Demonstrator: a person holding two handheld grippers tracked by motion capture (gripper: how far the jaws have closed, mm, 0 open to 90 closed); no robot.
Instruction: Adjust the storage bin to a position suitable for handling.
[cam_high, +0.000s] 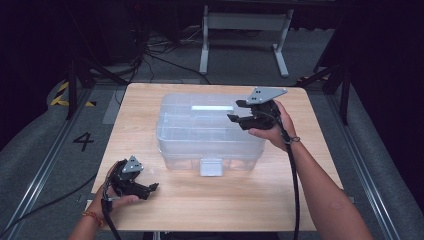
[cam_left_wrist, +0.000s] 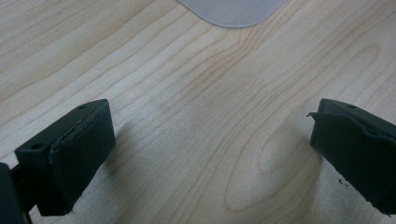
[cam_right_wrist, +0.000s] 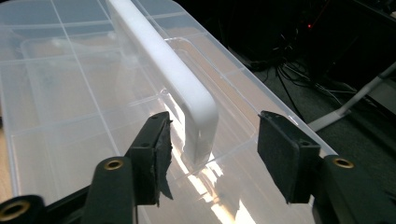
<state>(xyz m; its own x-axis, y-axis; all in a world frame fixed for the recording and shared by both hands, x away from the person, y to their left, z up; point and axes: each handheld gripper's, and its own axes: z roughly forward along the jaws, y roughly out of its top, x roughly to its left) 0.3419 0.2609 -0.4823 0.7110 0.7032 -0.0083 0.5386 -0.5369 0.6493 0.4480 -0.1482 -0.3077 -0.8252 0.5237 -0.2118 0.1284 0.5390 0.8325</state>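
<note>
The right tongs (cam_high: 239, 111) are hovering half apart around the white handle (cam_right_wrist: 187, 88) of the clear plastic box (cam_high: 210, 131) mid-tabletop (cam_high: 280, 200), touching nothing, while the left tongs (cam_high: 150, 188) are resting wide apart near the front edge.

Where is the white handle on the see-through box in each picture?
High view: the white handle lies on top of the clear box, near its far side, left of the right gripper.
Left gripper view: not in it.
Right gripper view: the handle runs from the top to the middle, ending between the open jaws.
Shared landmark: the wooden table.
</note>
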